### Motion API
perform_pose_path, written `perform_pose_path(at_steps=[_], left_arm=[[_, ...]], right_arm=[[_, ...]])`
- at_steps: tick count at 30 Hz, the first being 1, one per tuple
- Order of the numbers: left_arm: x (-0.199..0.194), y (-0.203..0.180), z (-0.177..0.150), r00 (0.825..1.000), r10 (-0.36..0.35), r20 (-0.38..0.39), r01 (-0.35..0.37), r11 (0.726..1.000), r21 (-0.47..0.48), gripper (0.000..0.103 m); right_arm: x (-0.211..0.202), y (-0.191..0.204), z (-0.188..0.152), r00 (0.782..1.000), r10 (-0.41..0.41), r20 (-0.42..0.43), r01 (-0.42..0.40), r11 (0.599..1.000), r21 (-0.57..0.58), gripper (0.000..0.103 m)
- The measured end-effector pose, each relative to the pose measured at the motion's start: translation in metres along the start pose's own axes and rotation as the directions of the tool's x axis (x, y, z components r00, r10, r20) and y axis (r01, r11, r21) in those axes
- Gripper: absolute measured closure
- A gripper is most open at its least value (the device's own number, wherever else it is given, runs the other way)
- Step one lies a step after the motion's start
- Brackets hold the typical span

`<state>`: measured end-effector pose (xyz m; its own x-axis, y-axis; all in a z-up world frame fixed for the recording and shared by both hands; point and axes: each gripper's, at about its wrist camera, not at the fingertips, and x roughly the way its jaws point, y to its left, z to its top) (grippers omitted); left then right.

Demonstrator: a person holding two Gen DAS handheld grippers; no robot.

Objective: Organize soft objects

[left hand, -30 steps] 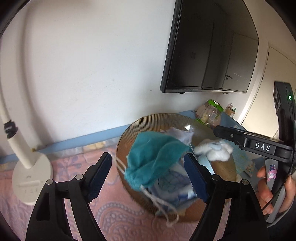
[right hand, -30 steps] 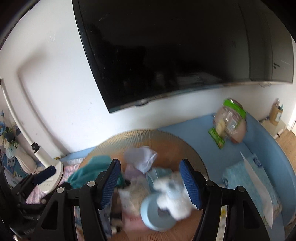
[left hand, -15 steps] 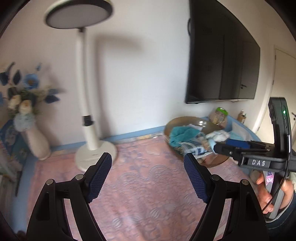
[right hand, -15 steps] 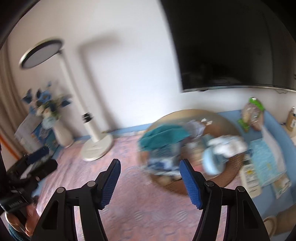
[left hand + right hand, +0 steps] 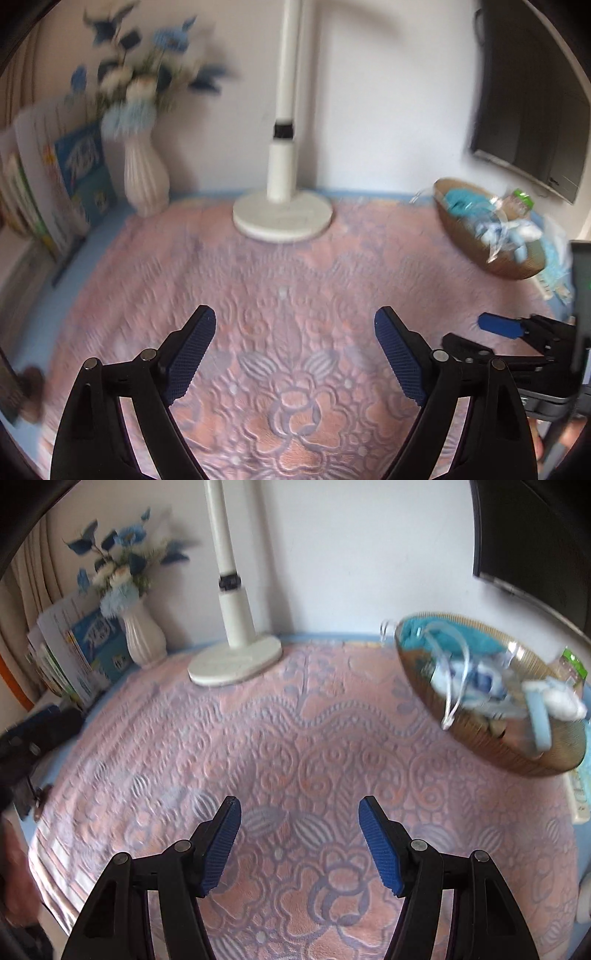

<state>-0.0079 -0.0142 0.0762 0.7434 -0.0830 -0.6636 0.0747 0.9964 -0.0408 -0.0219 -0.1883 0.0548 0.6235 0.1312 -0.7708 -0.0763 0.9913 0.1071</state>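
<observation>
A round brown basket sits at the far right of a pink patterned cloth. It holds soft things: a teal cloth, a face mask with white straps, a white plush. My left gripper is open and empty, low over the cloth, far from the basket. My right gripper is open and empty over the cloth; it also shows in the left wrist view at the right.
A white lamp base stands at the back centre. A white vase of blue flowers and upright books stand at the back left. A black TV hangs on the wall at right.
Both grippers have pulled back and away from the basket, toward the left and lower over the cloth. The basket has gone from close in front to far right.
</observation>
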Motion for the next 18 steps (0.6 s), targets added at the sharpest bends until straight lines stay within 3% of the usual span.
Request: perform_pose_path(at_steps=[6,8,10,18], left_arm=[[0.037,0.008,-0.027,0.994,0.063,-0.091,-0.071,0.994,-0.083,0.016],[0.035,0.007,-0.027,0.996,0.054,-0.076,-0.06,0.995,-0.082,0.016],[0.034,0.003,-0.028,0.995,0.063,-0.072,-0.068,0.996,-0.061,0.016],[0.035,-0.002,-0.028,0.997,0.051,-0.056,-0.052,0.998,-0.025,0.016]], right_arm=[[0.033,-0.002,-0.02,0.997,-0.064,-0.045,0.064,0.998,-0.006,0.038],[0.036,-0.003,-0.021,0.996,-0.08,-0.039,0.08,0.997,-0.002,0.038],[0.034,-0.002,-0.022,0.995,-0.1,-0.016,0.1,0.995,-0.008,0.027],[0.041,0.001,-0.019,0.992,-0.126,-0.027,0.126,0.992,-0.015,0.026]])
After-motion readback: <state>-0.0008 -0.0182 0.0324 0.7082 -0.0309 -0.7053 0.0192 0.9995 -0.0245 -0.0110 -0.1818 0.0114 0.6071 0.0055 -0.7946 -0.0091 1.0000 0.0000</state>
